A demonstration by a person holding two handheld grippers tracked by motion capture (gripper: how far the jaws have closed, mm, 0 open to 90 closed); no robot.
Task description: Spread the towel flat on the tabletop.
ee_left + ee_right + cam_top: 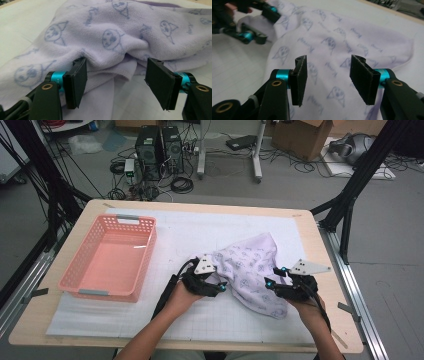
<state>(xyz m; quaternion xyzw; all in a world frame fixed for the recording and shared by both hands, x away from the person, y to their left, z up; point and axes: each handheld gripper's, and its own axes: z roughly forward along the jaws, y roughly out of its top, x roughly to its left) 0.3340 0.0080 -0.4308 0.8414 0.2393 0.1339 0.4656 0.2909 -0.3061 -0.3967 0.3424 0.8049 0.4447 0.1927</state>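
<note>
A lilac cloth (250, 267) printed with small blue cartoon faces lies crumpled on the white mat, right of centre. My left gripper (222, 287) is at the cloth's left edge and open. In the left gripper view a folded hem of the cloth (120, 32) bulges between the jaws of this gripper (116, 75); the left pad touches it and the right pad stands apart. My right gripper (276, 275) is at the cloth's lower right, open. In the right gripper view its jaws (328, 75) hover over flat cloth (337, 42) with nothing pinched.
A pink plastic basket (75, 265) stands on the left of the white gridded mat (200, 230), with nothing in it. The wooden table edge (320, 250) runs close to the right of the cloth. Computers and cables lie on the floor beyond.
</note>
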